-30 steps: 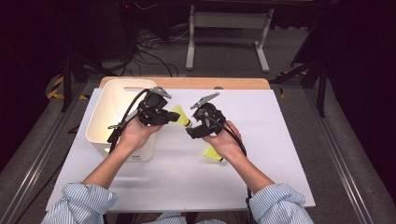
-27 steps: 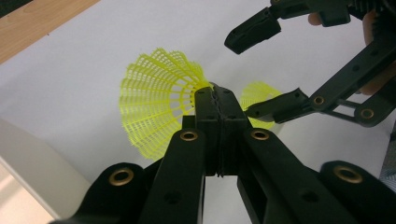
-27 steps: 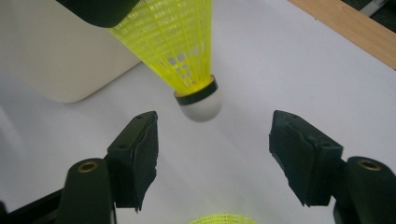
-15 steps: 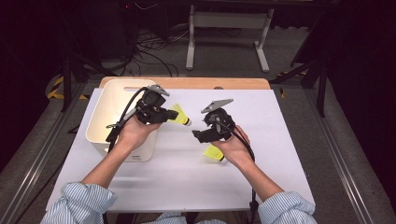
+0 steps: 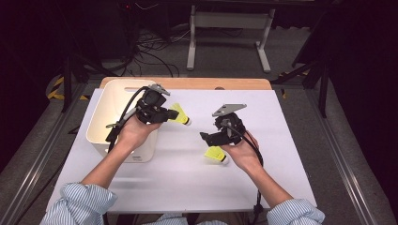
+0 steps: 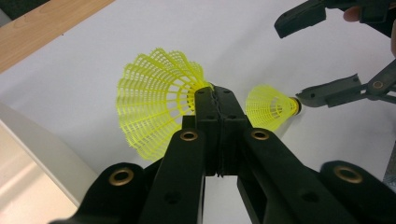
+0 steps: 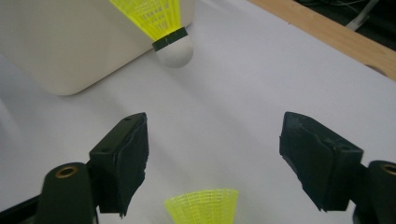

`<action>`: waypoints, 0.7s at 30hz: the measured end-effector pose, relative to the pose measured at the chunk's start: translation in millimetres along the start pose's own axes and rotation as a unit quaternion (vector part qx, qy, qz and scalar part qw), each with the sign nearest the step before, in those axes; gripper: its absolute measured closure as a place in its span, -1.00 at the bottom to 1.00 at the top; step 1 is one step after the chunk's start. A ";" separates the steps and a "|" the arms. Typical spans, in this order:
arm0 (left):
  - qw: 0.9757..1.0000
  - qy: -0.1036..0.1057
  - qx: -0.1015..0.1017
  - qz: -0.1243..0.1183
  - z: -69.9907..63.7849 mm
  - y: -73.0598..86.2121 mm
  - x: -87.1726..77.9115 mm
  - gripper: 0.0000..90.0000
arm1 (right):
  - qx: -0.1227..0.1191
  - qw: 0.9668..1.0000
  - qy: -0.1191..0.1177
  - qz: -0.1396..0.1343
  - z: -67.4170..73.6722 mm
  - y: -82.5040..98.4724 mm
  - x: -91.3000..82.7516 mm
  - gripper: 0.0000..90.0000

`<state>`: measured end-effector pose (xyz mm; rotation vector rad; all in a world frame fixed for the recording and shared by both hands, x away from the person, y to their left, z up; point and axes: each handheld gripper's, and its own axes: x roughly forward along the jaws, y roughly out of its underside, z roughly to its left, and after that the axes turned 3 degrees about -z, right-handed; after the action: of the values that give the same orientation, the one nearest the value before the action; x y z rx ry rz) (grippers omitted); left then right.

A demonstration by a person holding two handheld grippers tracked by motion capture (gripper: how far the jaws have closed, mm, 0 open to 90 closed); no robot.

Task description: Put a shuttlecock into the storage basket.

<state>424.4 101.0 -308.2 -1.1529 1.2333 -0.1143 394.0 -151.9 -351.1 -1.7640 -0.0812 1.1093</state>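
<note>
while clamped, shuttlecock (image 6: 154,100) above table (image 5: 291,140)

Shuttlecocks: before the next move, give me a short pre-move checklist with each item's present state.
1. Left gripper clamped on held shuttlecock: ok.
2. Right gripper, jaws just been opening, wide enough for the second shuttlecock: ok.
3. Second shuttlecock lies between the right jaws, pads not touching it: ok.
4. White bin beside the left hand, top unobstructed: ok.
5. Bin's contents: cannot tell.
</note>
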 end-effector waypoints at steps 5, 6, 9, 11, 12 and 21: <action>1.000 -0.003 0.000 -0.001 0.6 0.0 -1.3 1.00 | 0.002 1.000 0.006 -0.013 -2.5 5.2 -7.0 -0.45; 1.000 -0.001 -0.001 -0.002 0.7 0.0 -1.7 1.00 | 0.004 1.000 0.007 -0.012 -2.9 6.3 -8.0 -0.46; 1.000 -0.003 0.000 -0.002 1.2 -0.2 -2.6 1.00 | 0.006 1.000 0.009 -0.016 -5.0 9.2 -10.2 -0.48; 1.000 -0.005 0.000 -0.002 1.3 -0.1 -3.6 1.00 | 0.009 1.000 0.010 -0.016 -5.9 10.9 -11.5 -0.51; 1.000 -0.004 0.001 -0.002 1.6 -0.1 -4.2 1.00 | 0.010 1.000 0.012 -0.015 -6.4 11.9 -12.4 -0.52; 1.000 -0.008 -0.002 -0.005 2.7 0.6 -8.0 1.00 | 0.017 0.999 0.023 -0.029 -6.3 21.9 -20.8 -0.58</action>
<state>423.0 108.0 -303.6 -1.1609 1.2134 -0.1099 377.4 -177.7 -354.1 -1.7446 -0.0842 1.0229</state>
